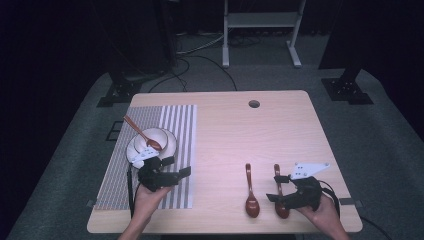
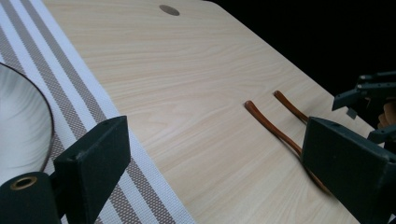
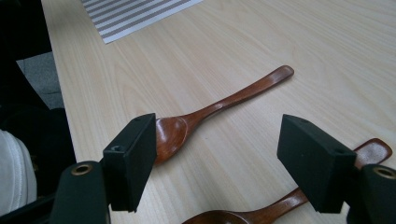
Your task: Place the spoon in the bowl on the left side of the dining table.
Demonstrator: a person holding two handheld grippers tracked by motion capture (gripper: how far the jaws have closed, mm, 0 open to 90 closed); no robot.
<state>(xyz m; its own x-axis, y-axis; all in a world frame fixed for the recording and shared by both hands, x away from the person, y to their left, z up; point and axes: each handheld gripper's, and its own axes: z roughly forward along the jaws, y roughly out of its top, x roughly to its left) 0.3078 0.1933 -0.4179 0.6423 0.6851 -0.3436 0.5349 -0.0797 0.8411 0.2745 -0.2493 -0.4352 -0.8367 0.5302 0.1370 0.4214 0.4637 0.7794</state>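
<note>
Two wooden spoons are lying side by side near the front edge of the pale wooden worktop (image 1: 280,125), bowls toward the person and handles pointing away. Largest on the worktop after that is the striped placemat (image 1: 175,130), which is covering the left part, and on it a white plate (image 1: 172,142) is carrying a white bowl (image 1: 150,134) with a third spoon (image 1: 142,134) leaning in it, handle sticking out to the back left.

The left gripper (image 1: 183,172) is hovering over the placemat just in front of the plate, held in the left hand (image 1: 147,197), its jaws spread wide and grasping nothing; in the left gripper view the placemat stripes and the bowl's rim are sitting beside its jaws.

The right gripper (image 1: 276,187) is being held in the right hand (image 1: 320,212) at the front right, also released, with the jaws wide apart. The right spoon (image 1: 280,197) is lying directly under it, the handle running out beyond the jaws, while the left spoon (image 1: 250,192) is resting just beside it, apart from its neighbour. In the right gripper view the left spoon (image 3: 219,105) is lying across the gap between the jaws, its bowl partly behind one jaw, and the right spoon (image 3: 280,203) is sitting low by the other jaw. Neither jaw is touching a spoon as far as I can tell.
</note>
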